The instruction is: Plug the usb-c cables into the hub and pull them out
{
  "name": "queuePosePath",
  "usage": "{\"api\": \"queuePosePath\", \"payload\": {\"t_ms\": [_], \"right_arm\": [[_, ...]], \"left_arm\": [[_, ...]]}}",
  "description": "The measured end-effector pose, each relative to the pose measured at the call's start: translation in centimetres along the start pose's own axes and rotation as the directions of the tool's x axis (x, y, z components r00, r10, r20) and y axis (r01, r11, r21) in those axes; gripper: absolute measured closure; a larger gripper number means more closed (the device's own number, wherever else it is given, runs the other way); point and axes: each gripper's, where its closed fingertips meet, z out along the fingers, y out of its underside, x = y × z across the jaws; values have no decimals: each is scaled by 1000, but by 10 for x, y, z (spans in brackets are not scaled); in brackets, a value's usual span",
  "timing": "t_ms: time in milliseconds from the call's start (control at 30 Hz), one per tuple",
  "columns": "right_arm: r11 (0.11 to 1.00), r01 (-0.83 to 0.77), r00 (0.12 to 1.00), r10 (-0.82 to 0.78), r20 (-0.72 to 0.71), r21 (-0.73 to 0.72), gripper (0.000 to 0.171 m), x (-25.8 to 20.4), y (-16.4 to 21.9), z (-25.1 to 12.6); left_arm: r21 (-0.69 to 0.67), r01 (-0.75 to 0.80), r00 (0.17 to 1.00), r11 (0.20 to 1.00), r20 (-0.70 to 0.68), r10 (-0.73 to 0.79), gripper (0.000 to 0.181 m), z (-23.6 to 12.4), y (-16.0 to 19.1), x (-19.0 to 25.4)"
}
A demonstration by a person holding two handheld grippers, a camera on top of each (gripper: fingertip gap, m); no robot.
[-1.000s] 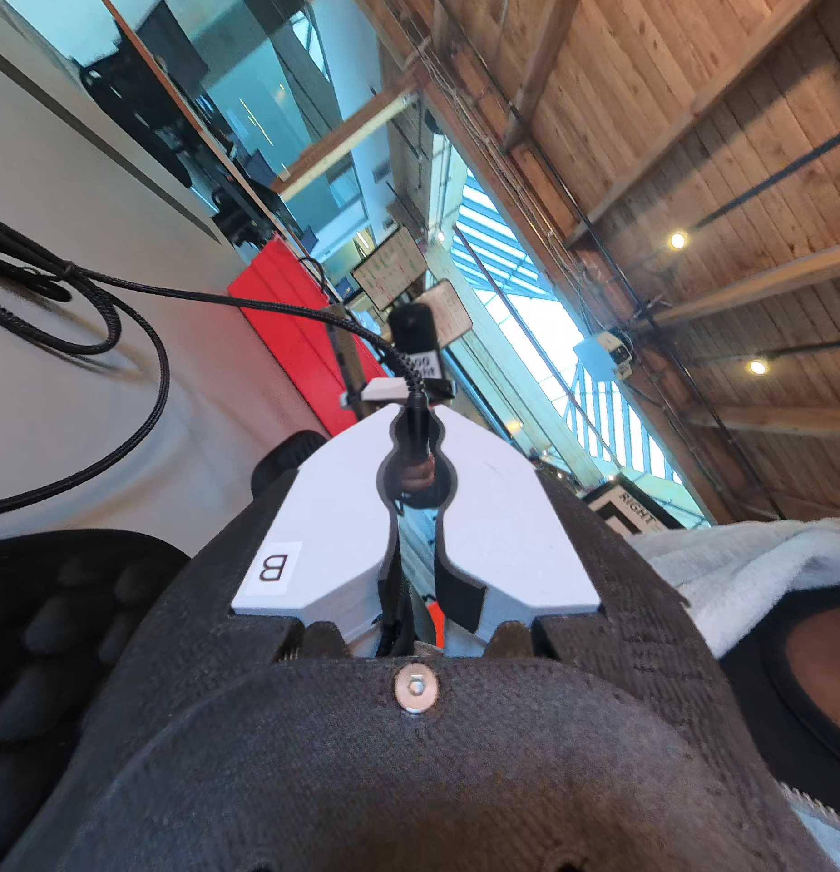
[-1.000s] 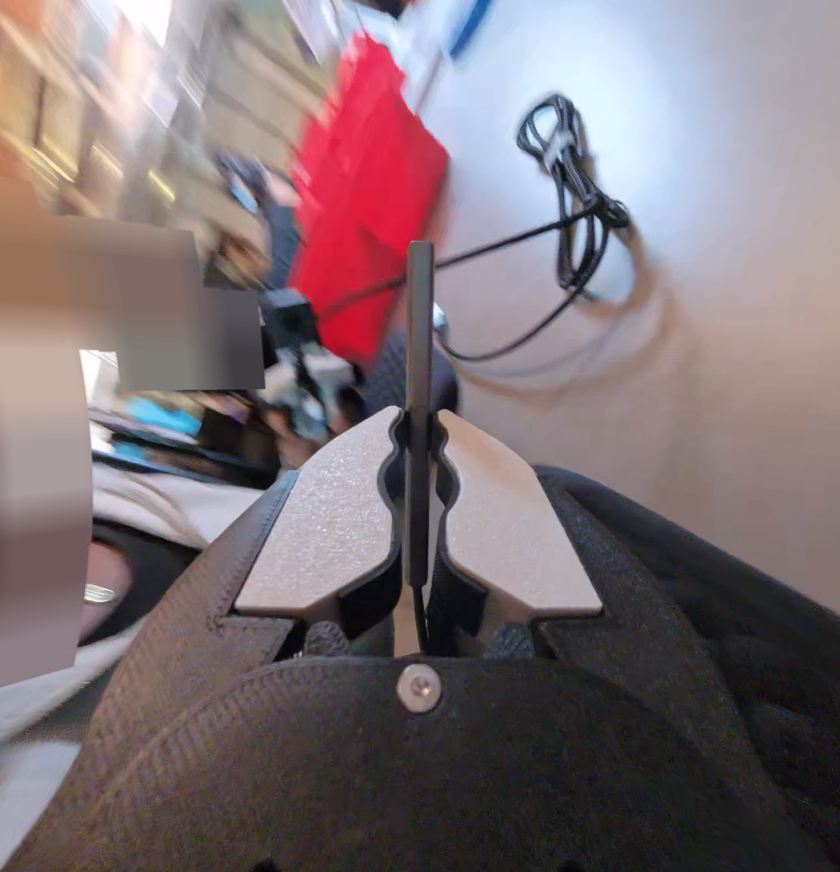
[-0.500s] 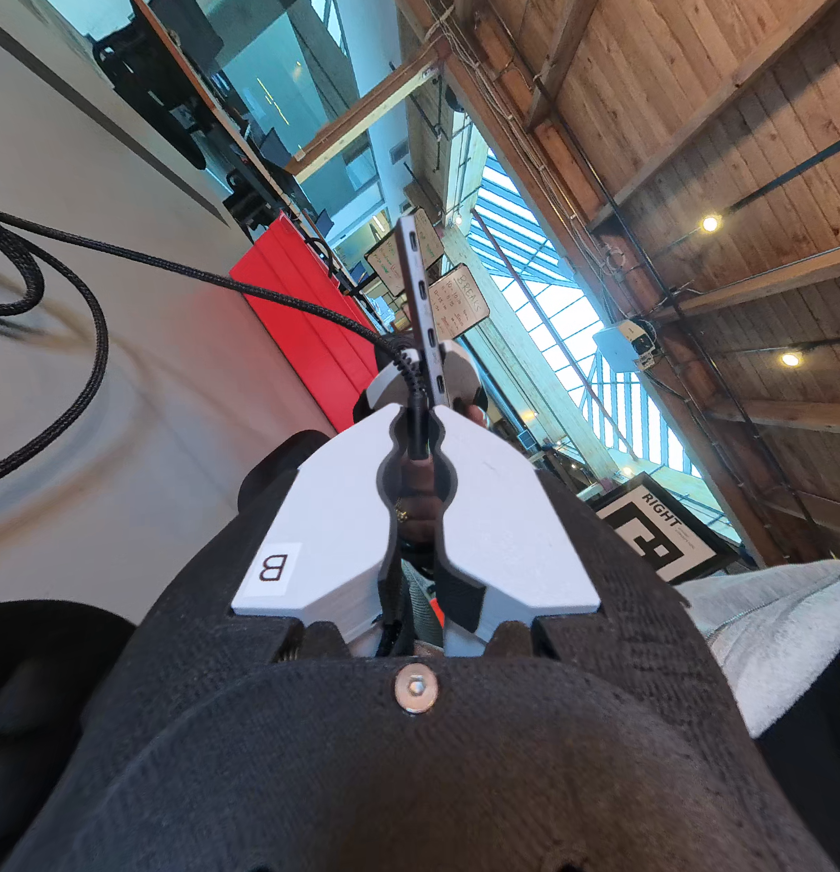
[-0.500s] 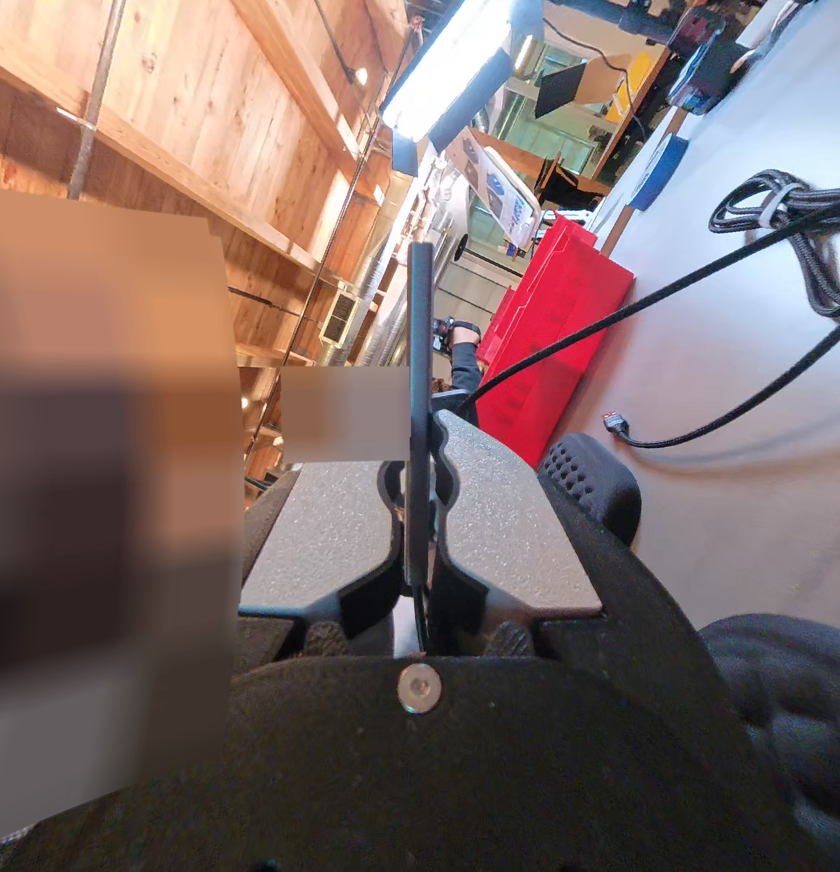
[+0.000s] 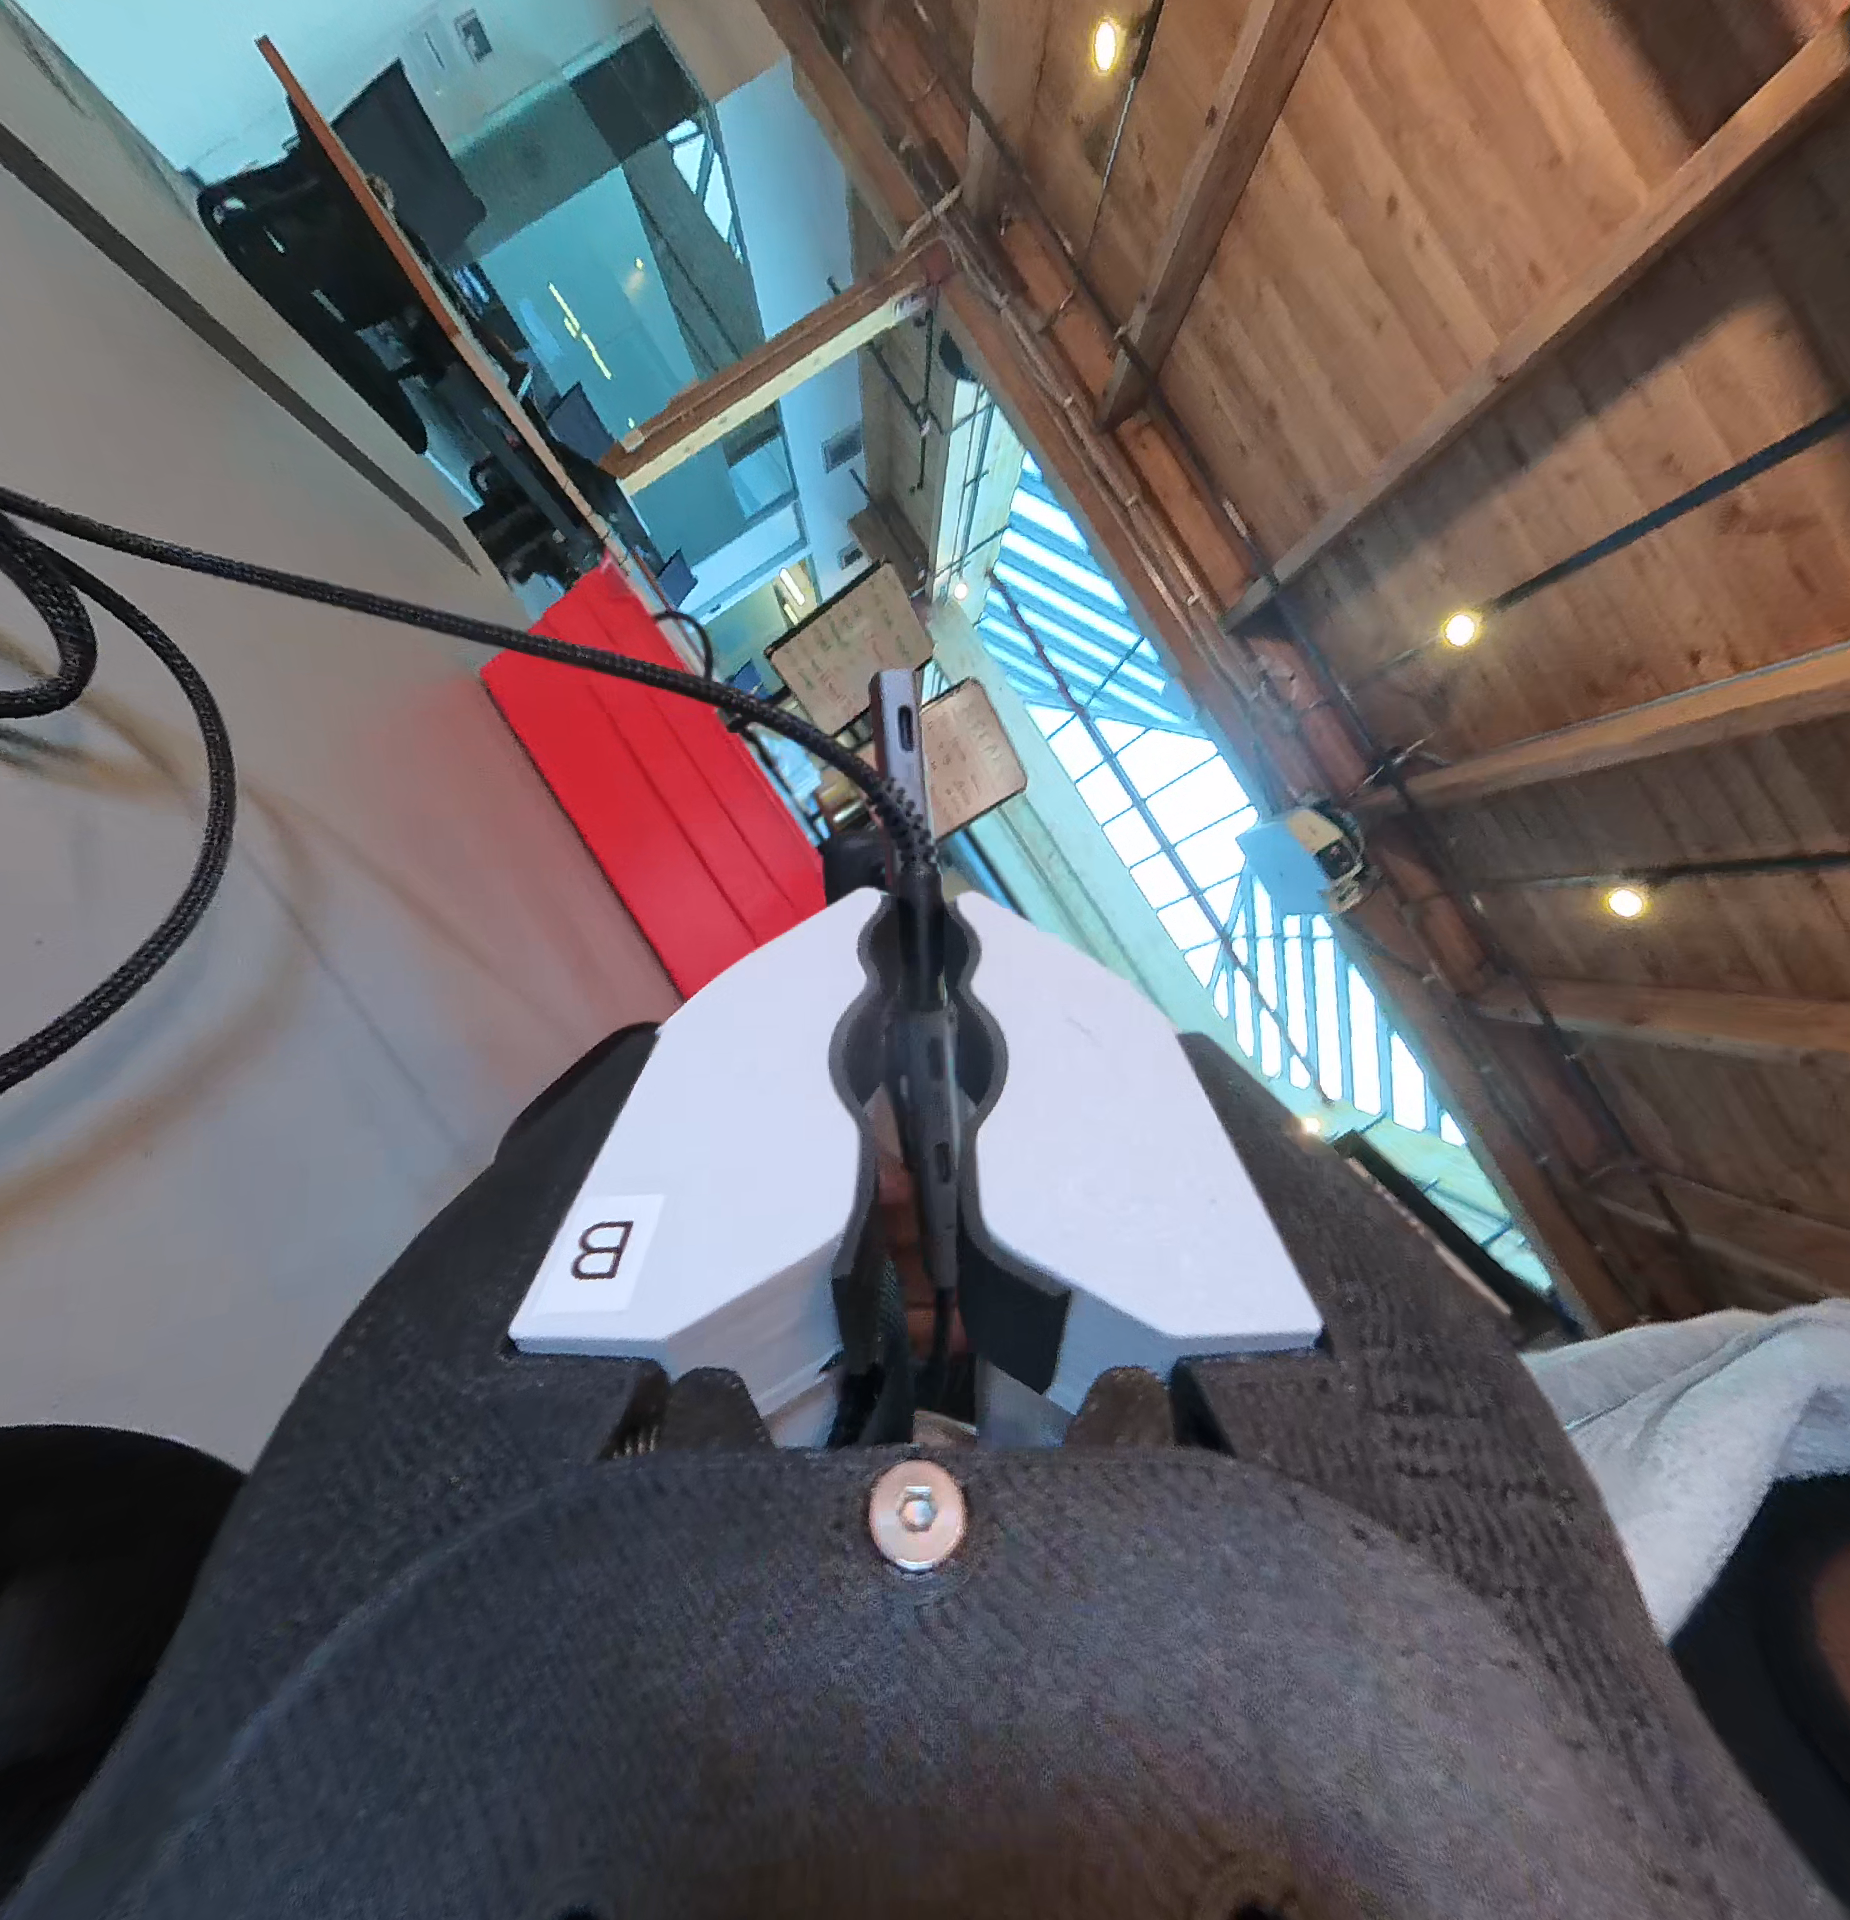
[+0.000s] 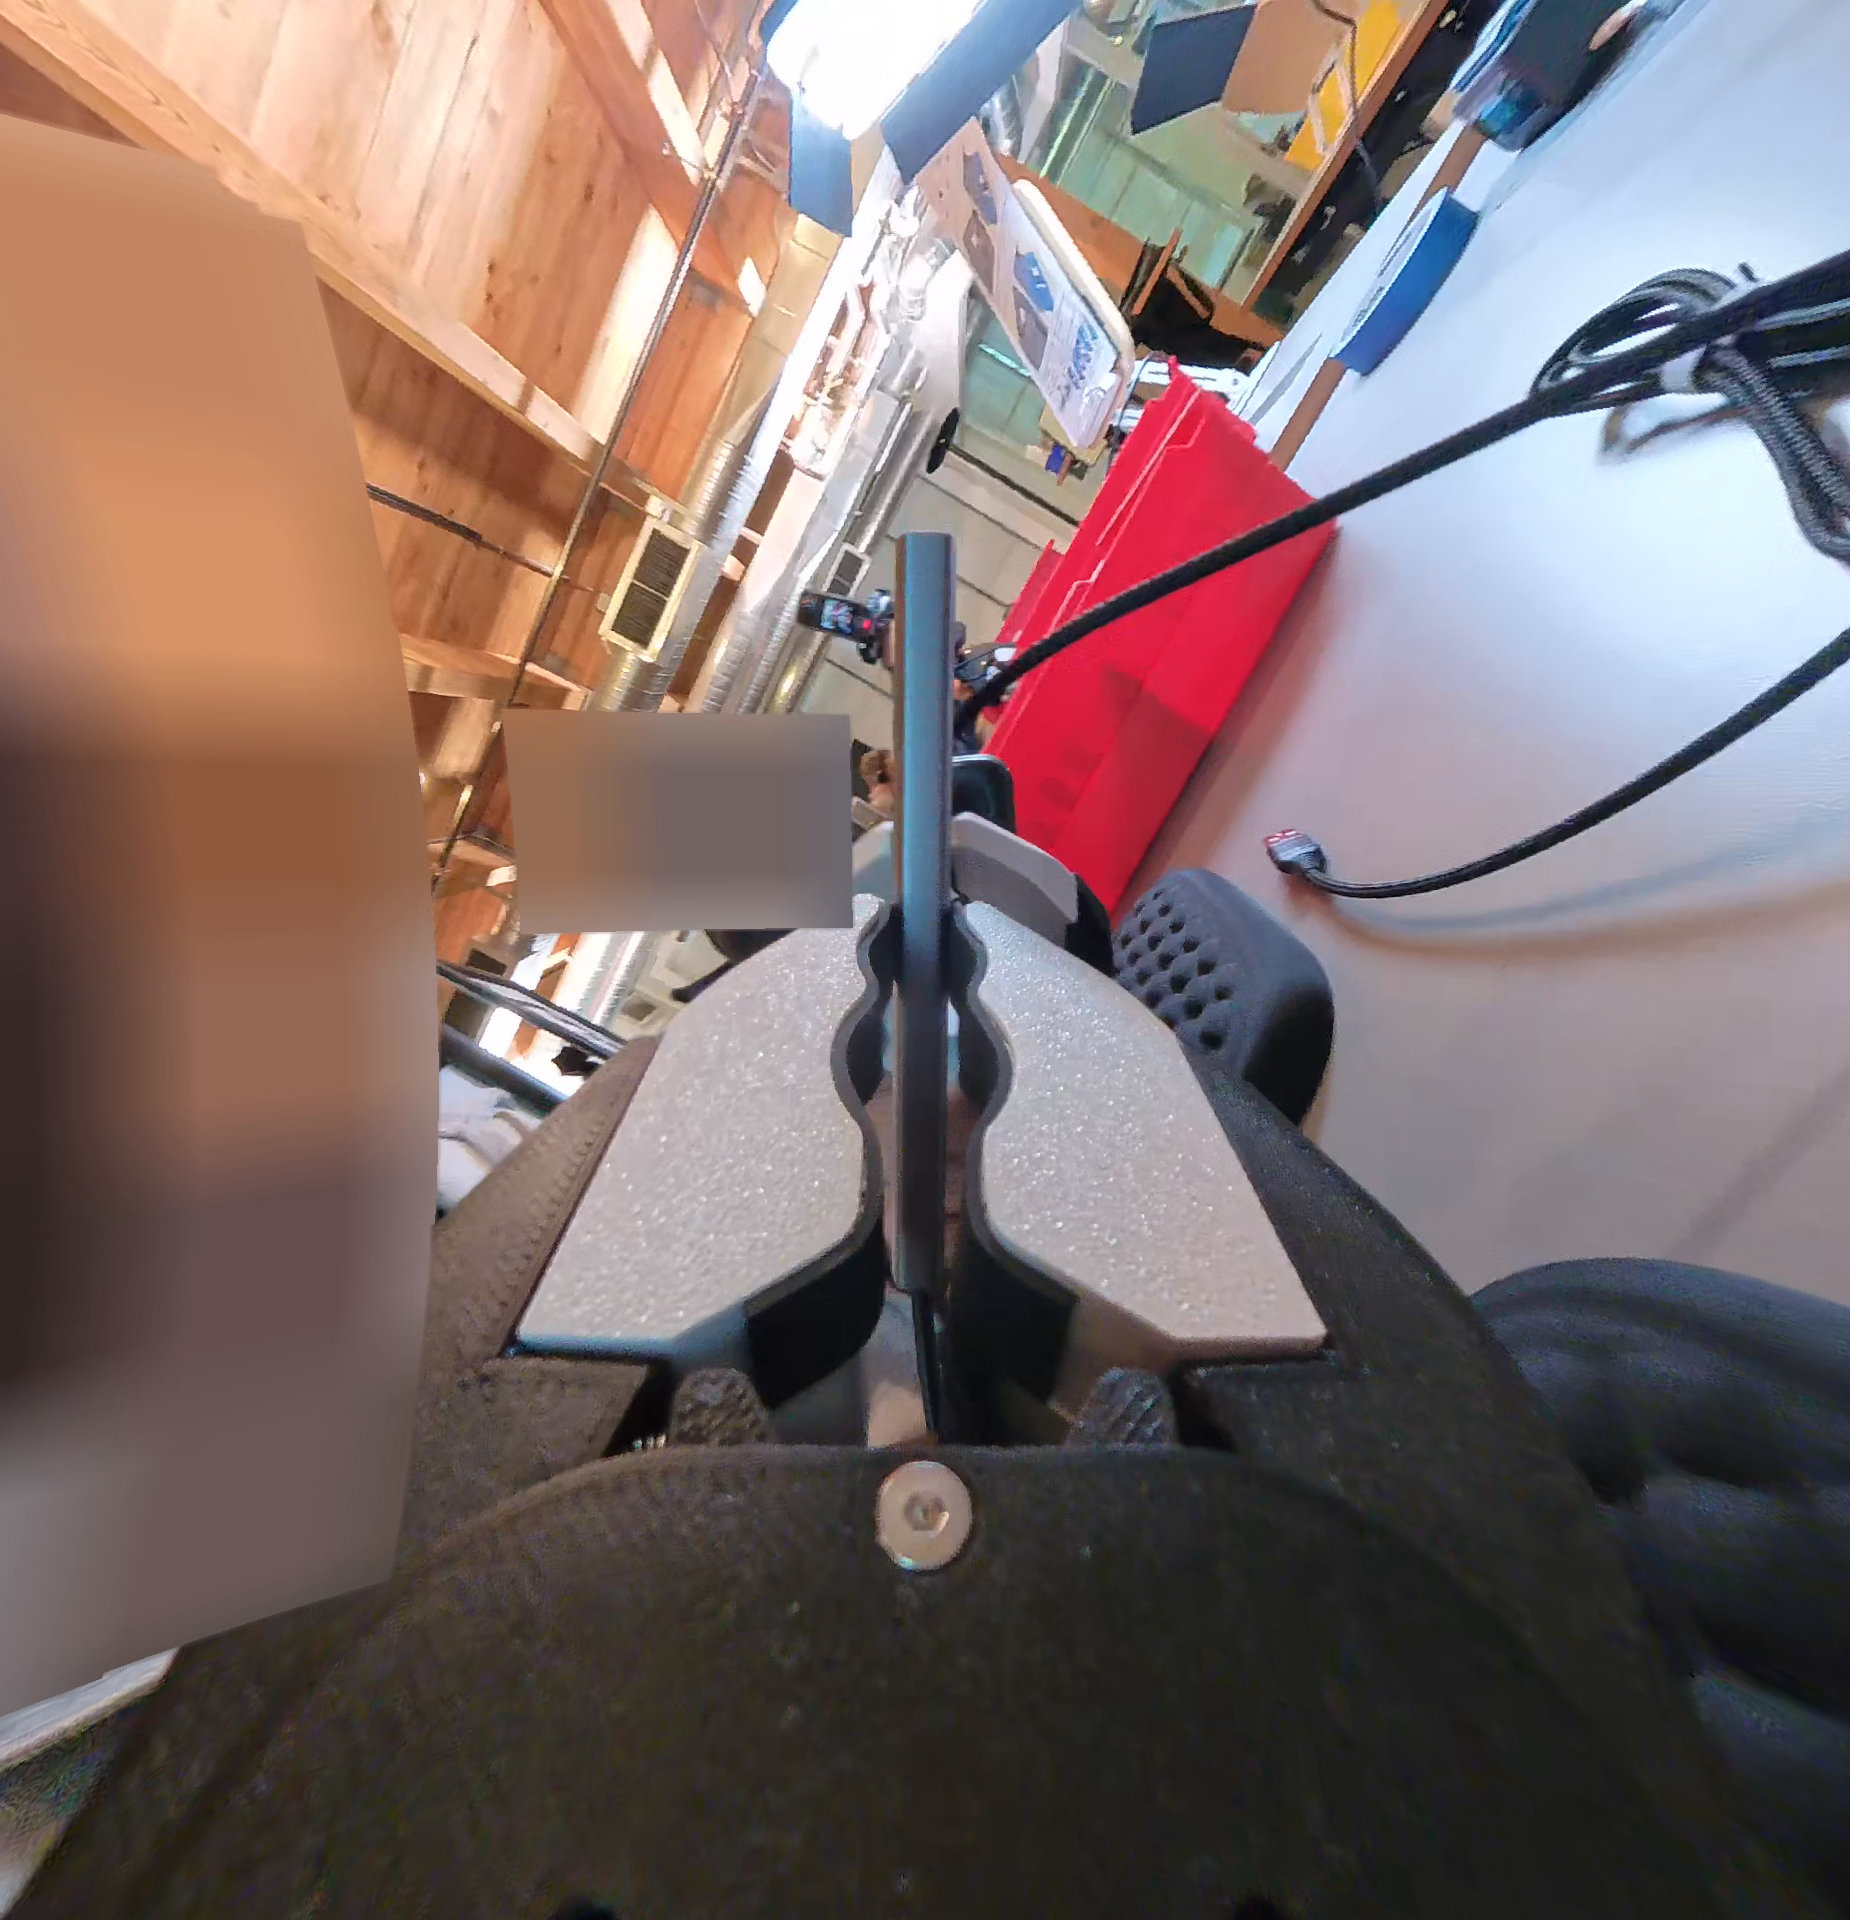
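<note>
In the left wrist view my left gripper (image 5: 916, 904) is shut on the plug of a black braided usb-c cable (image 5: 485, 634) that runs off left over the table. The slim grey hub (image 5: 897, 717) stands edge-on right behind the plug, with its ports facing me. I cannot tell whether the plug is seated. In the right wrist view my right gripper (image 6: 921, 914) is shut on the hub (image 6: 921, 727), held upright. The cable (image 6: 1212, 551) reaches in behind it, where a finger of the left gripper (image 6: 1004, 873) shows.
Both grippers are lifted above a pale table (image 6: 1523, 1039). On it lie a second cable end with a red plug (image 6: 1295, 852), a cable bundle (image 6: 1783, 395), a red bin (image 6: 1139, 675) and a blue tape roll (image 6: 1409, 281). A black padded object (image 6: 1222, 977) sits close by.
The hub and the left gripper have come together. The hub was ahead of the left fingertips and now lies along their gap, against the plug. Both grips are unchanged.
</note>
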Motion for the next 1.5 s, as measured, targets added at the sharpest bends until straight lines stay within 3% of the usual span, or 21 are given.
{"api": "queuePosePath", "payload": {"t_ms": [33, 233, 833, 1067, 1500], "right_arm": [[1000, 14, 1000, -14, -14, 7, 162, 3, 1, 1], [996, 65, 998, -64, -21, 55, 162, 2, 0, 6], [993, 111, 992, -108, -61, 33, 162, 4, 0, 8], [980, 166, 979, -177, -97, -113, 162, 4, 6, 7], [886, 175, 967, -238, -97, -428, 162, 5, 24, 5]], "left_arm": [[18, 22, 1000, 1000, -7, -22, 172, 0, -2, 0], [88, 64, 998, 994, -1, -64, 173, -1, -7, -5], [99, 67, 998, 993, -25, -65, 172, -2, -7, -3], [82, -37, 999, 996, 11, 37, 172, -1, -2, -2], [-41, -18, 999, 999, -47, 16, 172, 0, 11, 1]]}}
